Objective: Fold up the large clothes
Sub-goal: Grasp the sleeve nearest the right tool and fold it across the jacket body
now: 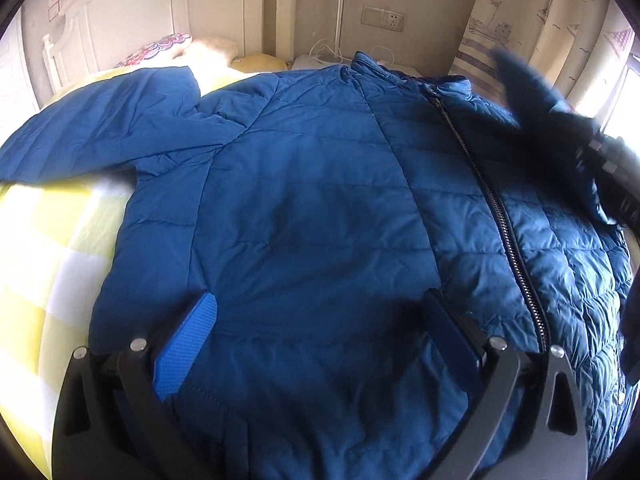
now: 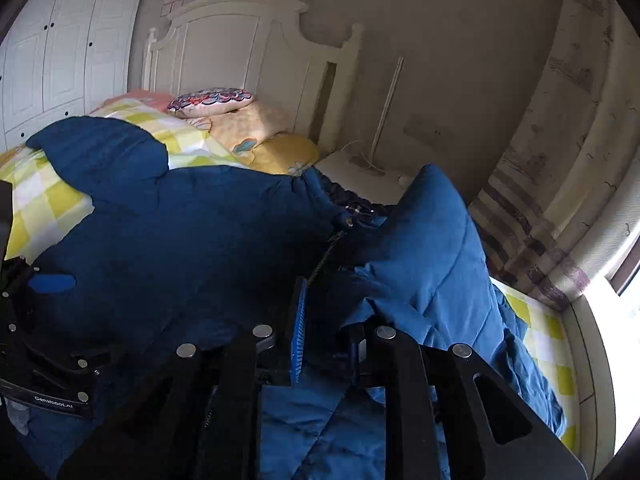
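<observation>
The blue quilted jacket (image 1: 304, 208) lies face up across the bed (image 1: 44, 264), zipped, collar toward the headboard (image 2: 240, 52), hem at the near edge. The left gripper (image 1: 320, 344) hovers low over the hem with its jaws wide apart and nothing between the pads, only fabric showing below. The right gripper (image 2: 328, 340) sits at the window-side edge of the bed, jaws narrow and pinched on the right sleeve (image 2: 424, 240), which stands lifted in a puffy peak above the chest.

The job here looks like bringing that sleeve across the front. To do it well, I'd judge the sleeve should travel flat and low toward the zipper (image 1: 496, 200) so the fold lands at the shoulder seam, with the left jaws pressing the body panel down to stop the whole garment sliding.

The shell is smooth, slightly shiny nylon, stitched in broad diamond channels, with soft filling that springs back, so creases probably won't hold unless pressed. The zipper is dark metal-toothed tape, stiff against the soft panels. The other sleeve (image 1: 100, 128) lies spread toward the far left corner on the yellow-and-white checked sheet, matte cotton by the look of it, and a patterned cushion (image 2: 212, 100) rests by the headboard
</observation>
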Demonstrator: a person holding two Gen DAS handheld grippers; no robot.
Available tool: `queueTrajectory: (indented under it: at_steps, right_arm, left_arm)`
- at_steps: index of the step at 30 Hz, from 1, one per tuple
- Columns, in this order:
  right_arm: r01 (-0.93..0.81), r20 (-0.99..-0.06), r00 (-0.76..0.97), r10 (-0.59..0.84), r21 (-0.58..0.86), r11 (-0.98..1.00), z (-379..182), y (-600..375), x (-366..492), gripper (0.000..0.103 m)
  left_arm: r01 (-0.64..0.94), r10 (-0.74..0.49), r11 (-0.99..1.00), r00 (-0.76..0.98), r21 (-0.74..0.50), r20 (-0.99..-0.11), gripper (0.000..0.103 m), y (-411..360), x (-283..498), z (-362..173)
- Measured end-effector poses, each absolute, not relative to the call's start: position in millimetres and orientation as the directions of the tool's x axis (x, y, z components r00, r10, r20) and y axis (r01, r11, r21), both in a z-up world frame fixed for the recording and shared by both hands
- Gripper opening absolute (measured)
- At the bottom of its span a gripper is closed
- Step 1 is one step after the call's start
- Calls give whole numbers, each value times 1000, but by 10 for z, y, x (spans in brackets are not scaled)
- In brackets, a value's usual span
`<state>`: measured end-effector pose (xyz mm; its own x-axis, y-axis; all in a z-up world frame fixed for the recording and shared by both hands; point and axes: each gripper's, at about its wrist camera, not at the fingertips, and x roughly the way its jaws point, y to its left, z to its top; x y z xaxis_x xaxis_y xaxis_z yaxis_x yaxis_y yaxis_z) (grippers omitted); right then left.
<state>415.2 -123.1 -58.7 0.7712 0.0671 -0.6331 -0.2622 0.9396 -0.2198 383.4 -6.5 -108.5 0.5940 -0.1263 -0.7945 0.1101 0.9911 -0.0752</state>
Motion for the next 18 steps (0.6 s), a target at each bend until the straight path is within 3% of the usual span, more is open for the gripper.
queueTrajectory:
  at_steps: [2,6,10,15,17,18]
  right_arm:
    - [-320,-753,643,142,-95,943,-930,-1175,4250,55]
    - [-247,-759,617,211,67,967,-873,-1476,4126,74]
    - [-157,-711,660,244,186,970,-596,-1864,3595,74]
    - [113,-696,717,41,175,978,-747,-2534,3009,72]
    - [229,-720,694,9,232,946,-962,-2834,2908,64]
    - [275,-719,695,31,306,911,-1046,-2991,2876,48]
  left_arm:
    - [108,-133,991,597,-85,-791,101,-54,3828,-1080]
    - [108,-132,991,598,-83,-790,101,-57,3828,-1076]
    - [100,-129,991,609,-86,-782,101,-46,3804,-1054]
    - [187,-117,982,688,20,-716,99,-381,3640,-786]
    - [278,-144,956,728,97,-670,99,-780,3572,-603]
    - [328,-164,934,745,141,-646,99,-1019,3535,-519]
